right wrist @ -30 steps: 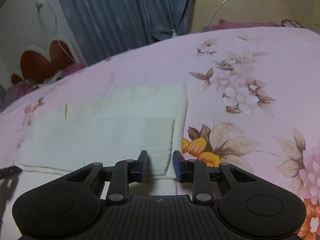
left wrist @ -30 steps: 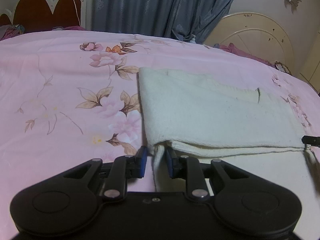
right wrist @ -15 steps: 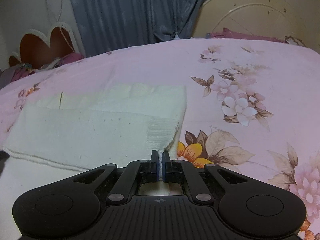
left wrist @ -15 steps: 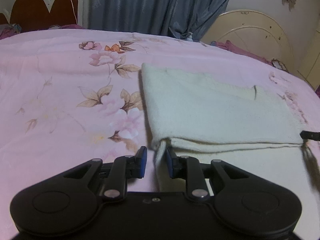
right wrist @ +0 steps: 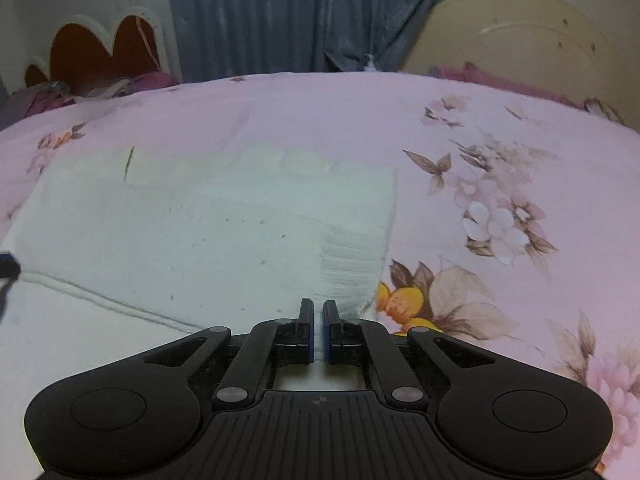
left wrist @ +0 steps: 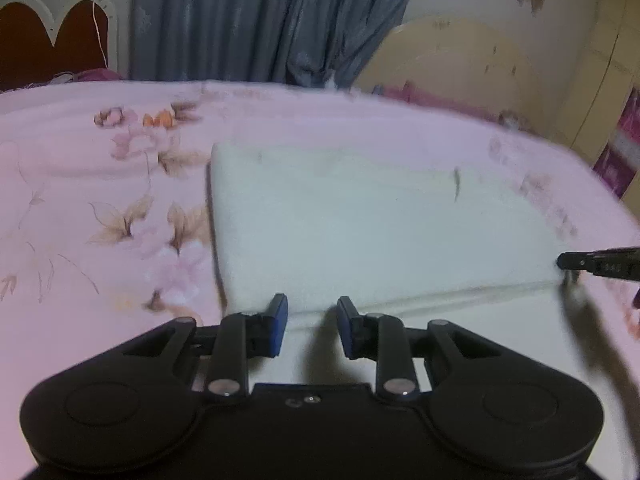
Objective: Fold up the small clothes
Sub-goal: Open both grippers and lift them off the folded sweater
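Cream garment (left wrist: 380, 232) released; left jaws opening.

From where I'm driving this, it's a bed with a pink bedspread (right wrist: 304, 120) covered in printed flowers, including an orange bloom (right wrist: 402, 298) at lower right of the right view. Behind it hangs a blue-grey curtain (right wrist: 300, 16), top centre. Upper left there's a scalloped white-trimmed headboard (right wrist: 100, 52) with a dark red panel. Upper right is a cream arched board (right wrist: 520, 36), a bit scuffed, with something magenta (left wrist: 420, 96) lying at its base.
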The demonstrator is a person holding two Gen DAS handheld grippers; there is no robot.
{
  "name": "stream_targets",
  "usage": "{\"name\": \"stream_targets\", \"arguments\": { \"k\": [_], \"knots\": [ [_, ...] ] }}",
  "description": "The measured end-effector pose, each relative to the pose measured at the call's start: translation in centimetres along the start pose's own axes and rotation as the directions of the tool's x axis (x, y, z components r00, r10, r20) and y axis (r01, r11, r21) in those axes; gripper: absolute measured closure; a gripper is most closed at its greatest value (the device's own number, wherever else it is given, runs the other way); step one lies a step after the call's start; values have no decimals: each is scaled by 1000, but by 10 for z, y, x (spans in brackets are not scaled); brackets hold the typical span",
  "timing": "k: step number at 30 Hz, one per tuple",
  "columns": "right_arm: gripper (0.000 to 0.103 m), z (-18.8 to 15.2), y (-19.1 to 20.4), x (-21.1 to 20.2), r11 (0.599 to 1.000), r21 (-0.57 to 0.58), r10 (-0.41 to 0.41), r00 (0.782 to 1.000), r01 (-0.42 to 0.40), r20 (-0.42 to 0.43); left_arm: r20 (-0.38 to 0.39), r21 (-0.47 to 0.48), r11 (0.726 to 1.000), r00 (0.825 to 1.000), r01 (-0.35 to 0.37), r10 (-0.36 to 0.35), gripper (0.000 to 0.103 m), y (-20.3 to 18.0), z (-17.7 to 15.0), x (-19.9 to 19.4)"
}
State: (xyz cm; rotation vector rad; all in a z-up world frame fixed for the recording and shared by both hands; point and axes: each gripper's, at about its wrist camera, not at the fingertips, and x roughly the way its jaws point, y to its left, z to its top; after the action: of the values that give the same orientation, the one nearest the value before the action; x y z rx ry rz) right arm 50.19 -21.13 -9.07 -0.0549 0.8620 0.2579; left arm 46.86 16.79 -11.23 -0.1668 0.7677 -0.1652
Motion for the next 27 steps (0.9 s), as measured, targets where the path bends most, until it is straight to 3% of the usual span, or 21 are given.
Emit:
{"name": "stream_targets", "arguments": {
  "k": [2, 8, 9, 12, 14, 16, 18, 22, 27],
  "knots": [
    [101, 9, 0, -5, 999, 17, 33, 997, -34, 73, 24, 7, 1000, 1000, -1, 1, 74, 2, 9, 7],
    [101, 33, 14, 32, 996, -14, 93, 992, -92, 85, 22, 20, 1000, 1000, -17, 17, 71, 11, 47, 58],
    [101, 33, 13, 40, 996, -25, 84, 994, -83, 66, 2, 26, 999, 1000, -28, 28, 70, 15, 49, 68],
    [101, 25, -8, 52, 998, -14, -53, 998, 53, 40, -7, -8, 1000, 1000, -2, 2, 71, 26, 50, 68],
    [101, 29, -14, 45, 997, 12, -78, 996, 78, 32, 27, 21, 1000, 1000, -4, 3, 68, 21, 52, 58],
    [101, 35, -8, 37, 995, 64, -79, 993, 73, 87, 58, 33, 999, 998, 18, -19, 60, 20, 56, 59],
    [101, 46, 11, 36, 992, 125, -30, 992, 14, 123, 56, 43, 999, 998, 18, -21, 59, 19, 65, 71],
    [100, 60, 74, 55, 988, 114, 90, 989, -104, 119, 43, 64, 998, 999, 18, -21, 59, 23, 75, 82],
    [100, 63, 127, 82, 983, 96, 147, 986, -154, 83, 17, 72, 997, 1000, 20, -22, 59, 32, 73, 88]
  ]
}}
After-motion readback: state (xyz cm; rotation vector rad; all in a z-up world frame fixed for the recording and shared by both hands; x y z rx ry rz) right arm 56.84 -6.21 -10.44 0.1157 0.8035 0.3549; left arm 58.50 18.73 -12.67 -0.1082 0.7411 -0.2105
